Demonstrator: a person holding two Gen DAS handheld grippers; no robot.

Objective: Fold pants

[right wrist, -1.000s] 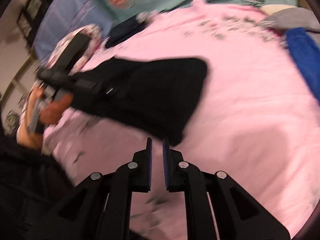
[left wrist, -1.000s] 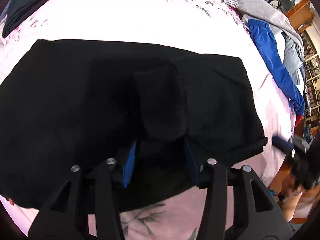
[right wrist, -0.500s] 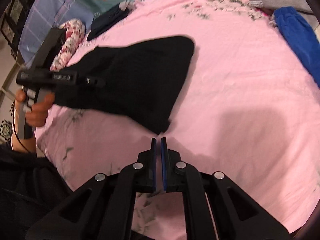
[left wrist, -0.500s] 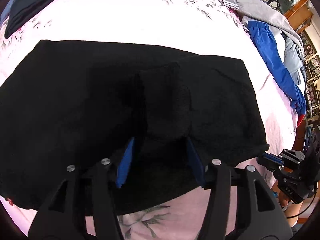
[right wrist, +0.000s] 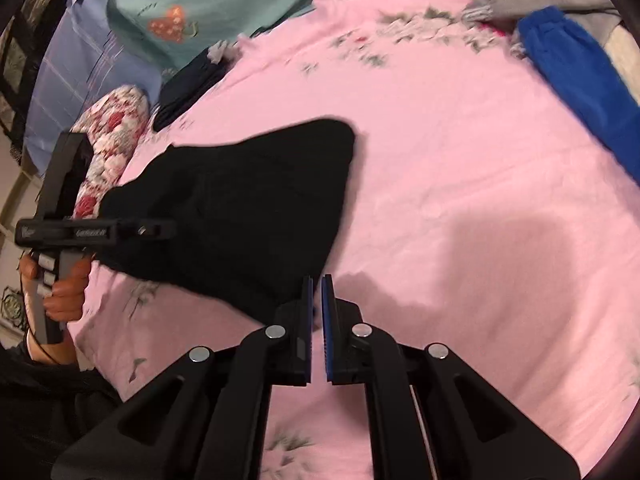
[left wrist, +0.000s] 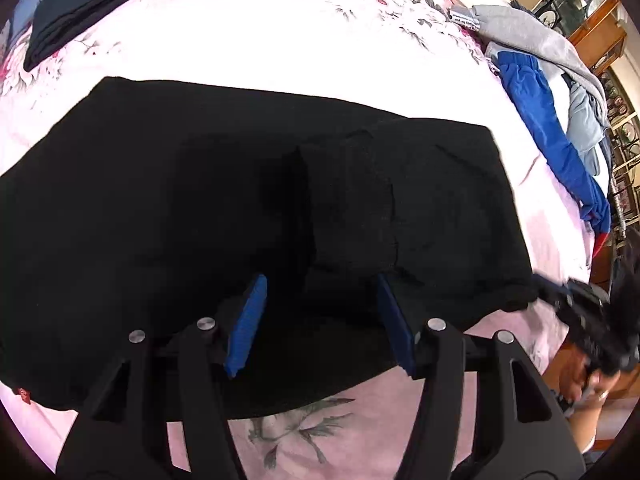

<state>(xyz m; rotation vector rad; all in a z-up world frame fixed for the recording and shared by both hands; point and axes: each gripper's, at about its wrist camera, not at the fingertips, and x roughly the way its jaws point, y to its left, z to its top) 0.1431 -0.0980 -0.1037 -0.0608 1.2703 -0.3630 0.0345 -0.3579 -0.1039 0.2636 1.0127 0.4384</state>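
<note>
Below, we see black pants [left wrist: 240, 200] flat on bed [left wrist: 280, 40], under our left hand-held gripper [left wrist: 320, 320], jaws opening over cloth; right hand-held gripper [right wrist: 316, 320] pressed together beside pants' corner.

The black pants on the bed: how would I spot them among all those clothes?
Find the pink flowered bedsheet. Near its front edge lie the black pants, folded into a broad flat block. The blue garment and grey clothes sit crumpled at the far side.

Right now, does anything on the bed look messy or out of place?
Mostly no. The black pants lie folded and fairly flat on the pink sheet. The only untidy spot is a loose heap of grey clothing and a blue garment along the far edge.
</note>
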